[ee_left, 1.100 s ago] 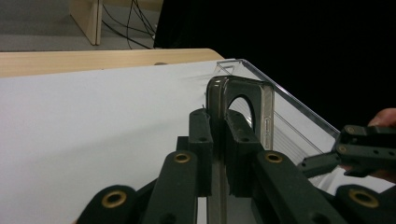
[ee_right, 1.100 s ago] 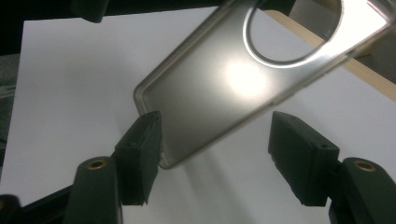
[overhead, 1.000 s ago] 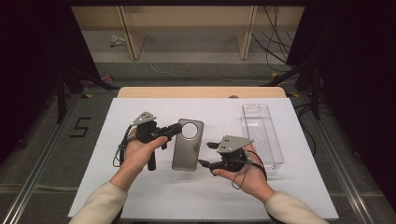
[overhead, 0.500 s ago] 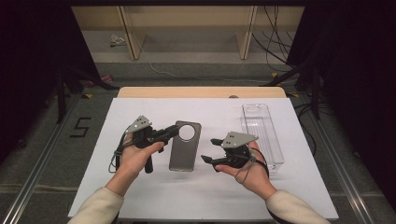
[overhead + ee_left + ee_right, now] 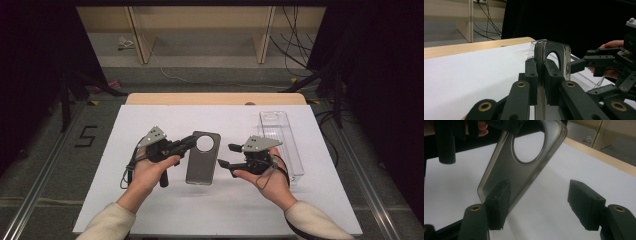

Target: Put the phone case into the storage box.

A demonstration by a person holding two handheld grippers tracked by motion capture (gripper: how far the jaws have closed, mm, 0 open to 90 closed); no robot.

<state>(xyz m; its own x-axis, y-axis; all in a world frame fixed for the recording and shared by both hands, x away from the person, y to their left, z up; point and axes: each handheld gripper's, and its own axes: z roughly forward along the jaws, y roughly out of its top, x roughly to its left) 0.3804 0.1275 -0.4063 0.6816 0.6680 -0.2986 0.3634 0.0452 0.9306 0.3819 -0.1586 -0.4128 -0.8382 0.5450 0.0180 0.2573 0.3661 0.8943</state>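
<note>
**Left tongs clamped on the phone case, right tongs apart beside it**

I start with the table, covered by a white sheet, with its wooden edge showing along the far side. On the right half of it lies a clear plastic box, long and narrow, resting flat with its long side running away from me.

Next comes the phone case, a smoky translucent shell with a large round camera hole near its far end. From the high view I see it around the middle of the table, between my two hands. In the left gripper view it stands on edge, running straight away from the camera.

My left tongs are clamped on the case at its far left corner, next to the round hole; in the left gripper view both pads press flat against the thin wall of the case.

My right tongs stand apart, having just been closing a little, and point toward the case's right edge. In the right gripper view the case hangs tilted; its lower corner sits just at the left pad, while the right pad is well apart from it, so nothing is gripped there. I cannot tell whether the left pad touches the case.
</note>
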